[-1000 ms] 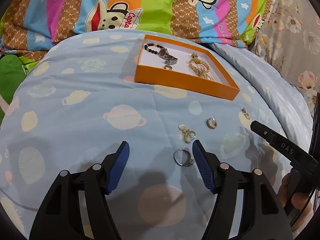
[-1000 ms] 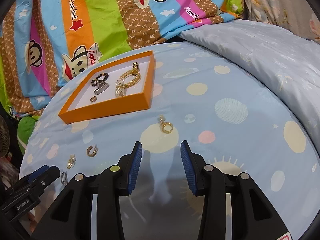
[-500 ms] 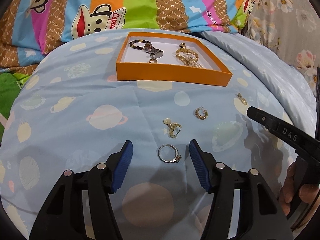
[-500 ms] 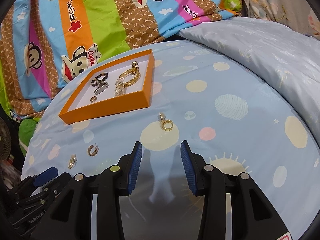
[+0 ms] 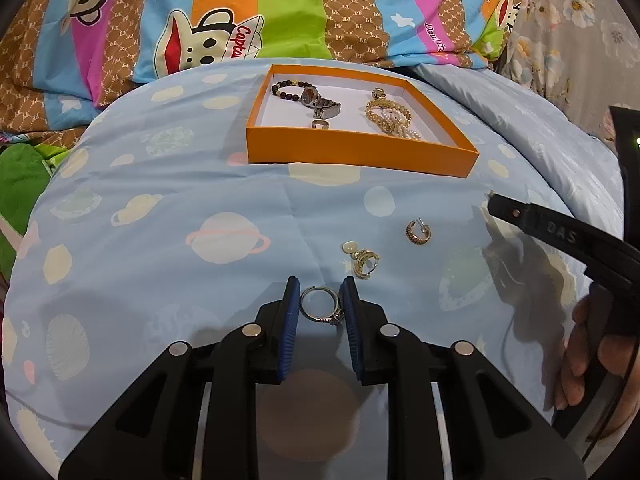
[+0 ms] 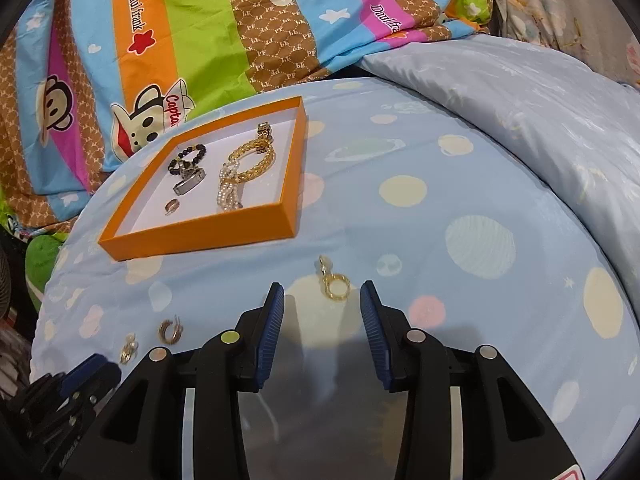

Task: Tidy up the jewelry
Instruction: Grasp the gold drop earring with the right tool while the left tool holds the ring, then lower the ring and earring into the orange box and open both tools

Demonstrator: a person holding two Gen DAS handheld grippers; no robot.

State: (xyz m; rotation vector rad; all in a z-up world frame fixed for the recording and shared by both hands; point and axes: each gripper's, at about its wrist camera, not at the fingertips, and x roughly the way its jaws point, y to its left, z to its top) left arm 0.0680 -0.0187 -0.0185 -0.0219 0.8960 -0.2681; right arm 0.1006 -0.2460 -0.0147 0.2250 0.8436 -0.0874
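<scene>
Left hand-held gripper (image 5: 320, 306): black frame, blue ribbed pads, jaws closing around a silver ring with a small stone (image 5: 321, 305); the ring lies flat on the bed between the pads, which stand right at its sides, contact unclear.
Right hand-held gripper (image 6: 322, 318): jaws apart, closing slightly, holding nothing; a gold hoop earring with a clasp (image 6: 335, 282) lies on the bed between the tips.
Near the left gripper: a gold earring with a pale bead (image 5: 361, 259) just beyond its right pad, and a brown-gold half-hoop earring (image 5: 418, 232) farther toward the bed's right edge.
Bed (image 5: 168, 240): light blue sheet printed with planets and shells.
Orange shallow box (image 5: 360, 150): toward the bed's far edge; holds a dark beaded bracelet (image 5: 286, 90), a silver watch (image 5: 322, 104), a small ring (image 5: 320, 124) and a gold chain bracelet (image 5: 388, 114).
Beyond the bed: striped cartoon monkey blanket (image 5: 280, 12).
</scene>
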